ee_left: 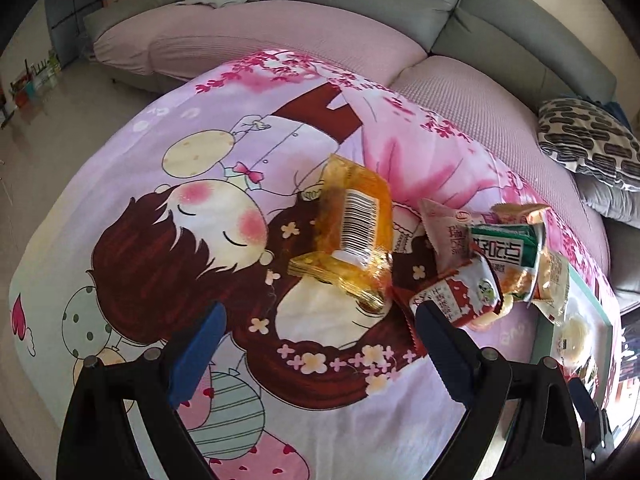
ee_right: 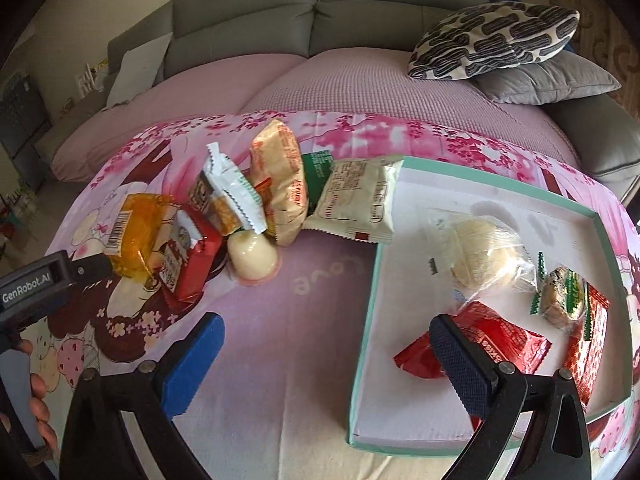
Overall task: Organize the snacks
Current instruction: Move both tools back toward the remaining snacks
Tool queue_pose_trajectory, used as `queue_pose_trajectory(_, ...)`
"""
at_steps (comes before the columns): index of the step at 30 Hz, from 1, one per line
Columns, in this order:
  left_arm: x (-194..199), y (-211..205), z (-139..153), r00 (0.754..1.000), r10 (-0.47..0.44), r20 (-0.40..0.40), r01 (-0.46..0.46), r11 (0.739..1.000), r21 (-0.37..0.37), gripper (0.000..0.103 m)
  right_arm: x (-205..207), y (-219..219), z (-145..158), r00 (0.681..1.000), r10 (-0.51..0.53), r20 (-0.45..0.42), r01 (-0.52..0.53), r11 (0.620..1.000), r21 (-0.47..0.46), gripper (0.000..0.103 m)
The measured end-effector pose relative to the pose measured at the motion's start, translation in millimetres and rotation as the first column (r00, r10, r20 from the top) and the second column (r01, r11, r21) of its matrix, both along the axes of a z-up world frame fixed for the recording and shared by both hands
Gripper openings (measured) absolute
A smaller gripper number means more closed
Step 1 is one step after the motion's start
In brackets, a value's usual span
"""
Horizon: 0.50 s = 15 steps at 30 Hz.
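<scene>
Both our tools, left (ee_left: 320,344) and right (ee_right: 328,356), gape wide, empty; orange crinkly plastic snack packet (ee_left: 352,228) lies beyond, shallow mint-rimmed white cardboard box (ee_right: 366,316) right

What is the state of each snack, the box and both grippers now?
Left hand-held gripper: open, empty.
Right hand-held gripper: open, empty.
Box: open, partly filled.
Orange packet: sealed, outside box.
Red packet: inside box.
Pudding cup: upside down.

A grey upholstered sofa (ee_right: 320,12) with a mauve waffle-knit cover (ee_right: 320,88) fills the background, a black-and-cream patterned cushion (ee_right: 496,40) resting on a grey pillow (ee_right: 560,84); pale glossy floor (ee_left: 52,120) lies beside.
</scene>
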<state>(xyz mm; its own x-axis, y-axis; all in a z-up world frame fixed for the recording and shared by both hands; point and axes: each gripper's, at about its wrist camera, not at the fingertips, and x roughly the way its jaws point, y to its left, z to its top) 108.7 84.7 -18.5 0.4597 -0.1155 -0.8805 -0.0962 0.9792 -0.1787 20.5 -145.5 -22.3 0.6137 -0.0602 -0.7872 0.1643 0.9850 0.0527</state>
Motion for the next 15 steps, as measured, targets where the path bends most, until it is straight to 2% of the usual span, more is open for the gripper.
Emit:
queue_pose_trajectory(7, 9, 6, -1, 1.000, 0.019, 0.009, -0.019, 1.000, 0.023, 0.096, 6, 21, 1, 0.999, 0.040, 0.037, -0.040, 0.999, -0.002, 0.103)
queue_pose_trajectory(12, 20, 6, 2, 0.999, -0.006, 0.054, 0.004, 0.999, 0.034, 0.096, 12, 31, 0, 0.998, 0.027, 0.052, -0.029, 0.999, 0.032, 0.103)
queue_pose_trajectory(15, 30, 9, 4, 0.996, -0.004, 0.086, 0.004, 1.000, 0.008, 0.096, 18, 38, -1, 0.998, 0.015, 0.059, -0.019, 0.998, 0.053, 0.103)
